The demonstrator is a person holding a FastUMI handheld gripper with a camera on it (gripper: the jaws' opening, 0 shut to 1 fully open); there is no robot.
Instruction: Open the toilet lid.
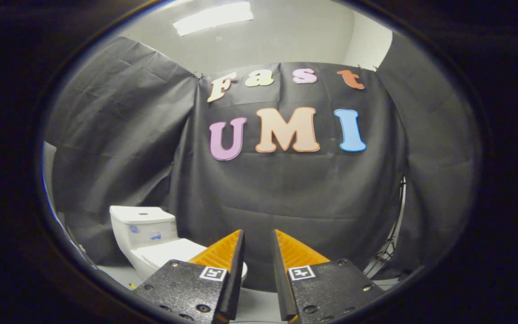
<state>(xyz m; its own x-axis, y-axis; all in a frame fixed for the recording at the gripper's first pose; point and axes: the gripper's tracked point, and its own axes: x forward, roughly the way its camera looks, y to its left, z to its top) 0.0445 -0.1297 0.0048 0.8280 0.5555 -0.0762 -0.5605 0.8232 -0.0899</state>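
The gripper [258, 234] is held up and level, pointing straight at the black cloth wall [286, 198] at the back of the booth, well clear of everything. Its two fingers stand a narrow gap apart with nothing between them, the ribbed inner faces turned toward each other and the tips touching nothing; only the cloth shows through the gap. Each finger carries a small square marker on its block. Off to the left and lower down sits the toilet [151, 243], small and white, set on the pale floor [115, 272] close against the left fold of the cloth. It stands beyond the left finger and to its outer side, and that finger's block covers the front part of the bowl. The tank [142, 227] is a squarish box with a flat top and a small button on it, and faint bluish marks show on its front. The lid [176, 252] lies flat down over the seat, closed, smooth and white, sloping toward the fingers. Up above, a bright ceiling light [214, 17] glows over the top edge of the cloth.
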